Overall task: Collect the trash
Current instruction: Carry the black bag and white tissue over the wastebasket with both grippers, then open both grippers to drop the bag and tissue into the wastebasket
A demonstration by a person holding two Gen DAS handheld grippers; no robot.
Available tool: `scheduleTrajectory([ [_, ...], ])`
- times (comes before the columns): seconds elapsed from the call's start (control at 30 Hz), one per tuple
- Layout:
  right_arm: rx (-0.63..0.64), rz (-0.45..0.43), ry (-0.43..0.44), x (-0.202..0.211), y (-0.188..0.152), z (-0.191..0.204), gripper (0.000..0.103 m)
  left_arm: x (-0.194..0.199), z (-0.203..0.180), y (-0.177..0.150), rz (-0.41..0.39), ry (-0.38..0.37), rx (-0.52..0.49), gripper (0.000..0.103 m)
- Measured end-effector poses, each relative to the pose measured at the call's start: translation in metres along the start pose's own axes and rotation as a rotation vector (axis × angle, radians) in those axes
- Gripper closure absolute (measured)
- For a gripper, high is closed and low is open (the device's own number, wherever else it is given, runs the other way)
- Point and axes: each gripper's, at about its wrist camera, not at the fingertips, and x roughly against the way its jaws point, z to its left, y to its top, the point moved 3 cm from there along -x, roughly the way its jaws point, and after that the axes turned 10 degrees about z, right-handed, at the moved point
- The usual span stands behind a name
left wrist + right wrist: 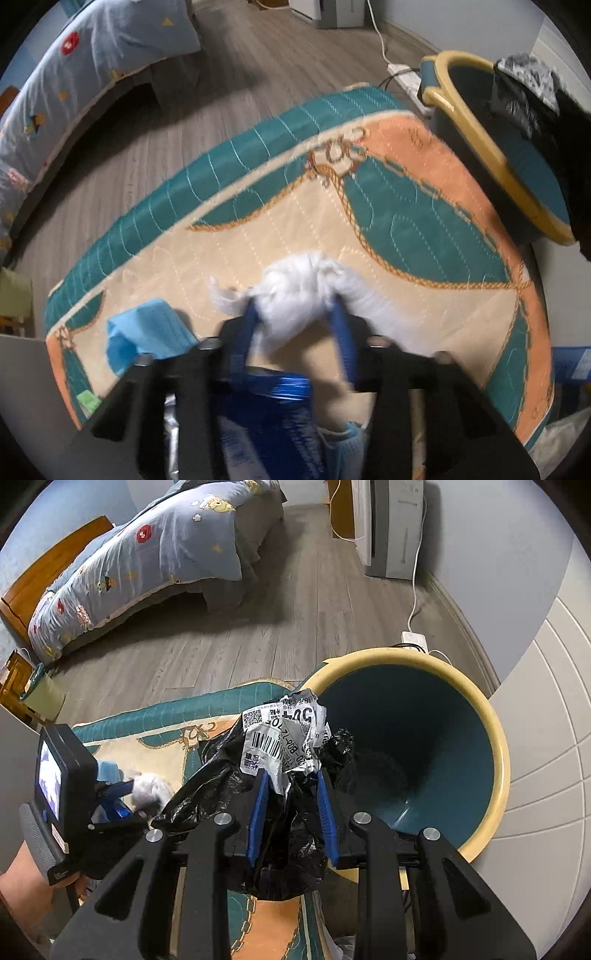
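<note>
Crumpled white tissue wad (295,291) on the quilted teal-and-peach mat (388,221) is pinched by the left gripper (297,314), right gripper (290,775) clamps black plastic bag with label (284,738) beside the yellow-rimmed teal bin (498,738); next: drop both in.

Landmark = quilted mat (280,229), flat on wood floor (221,74). Bin (495,738) stands just off mat's far-right corner, touching or nearly. Power strip (414,638) on floor behind bin, by the wall. Bed (147,554) well beyond mat's far-left side, across open floor. Tall cabinet-like unit (391,528) far behind mat, against wall. On mat, near its middle: wad of tissue (295,291), betw. left gripper (295,314) fingers. Crumpled sheet (147,332) on mat, just left of wad. Foil packet (258,406) at mat's near edge. Right gripper (290,775) w/ plastic bag (280,812) over mat's right end, in front of bin mouth.
</note>
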Motion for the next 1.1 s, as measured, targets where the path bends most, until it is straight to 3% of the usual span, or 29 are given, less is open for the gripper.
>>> scheduleTrajectory([
  [0.17,-0.032,-0.045,-0.001,0.017,0.004,-0.013,0.077,0.04,0.003,0.007,-0.141,-0.039,0.02,0.074],
  [0.33,-0.079,-0.112,-0.067,0.033,0.011,-0.038,0.077,0.088,-0.016,0.025,-0.27,-0.089,-0.014,0.074],
  [0.47,-0.141,-0.147,-0.159,0.038,0.014,-0.071,0.077,0.102,-0.043,0.048,-0.297,-0.148,-0.055,0.074],
  [0.63,-0.232,-0.143,-0.192,0.031,0.01,-0.103,0.076,0.101,-0.098,0.065,-0.279,-0.206,-0.134,0.073],
  [0.77,-0.284,-0.141,-0.202,0.026,0.005,-0.119,0.071,0.091,-0.136,0.071,-0.271,-0.198,-0.204,0.072],
  [0.93,-0.316,-0.175,-0.212,0.031,0.002,-0.123,0.051,0.088,-0.157,0.079,-0.312,-0.199,-0.254,0.054],
  [1.1,-0.343,-0.182,-0.204,0.03,0.003,-0.128,0.033,0.101,-0.144,0.068,-0.376,-0.21,-0.218,0.026],
])
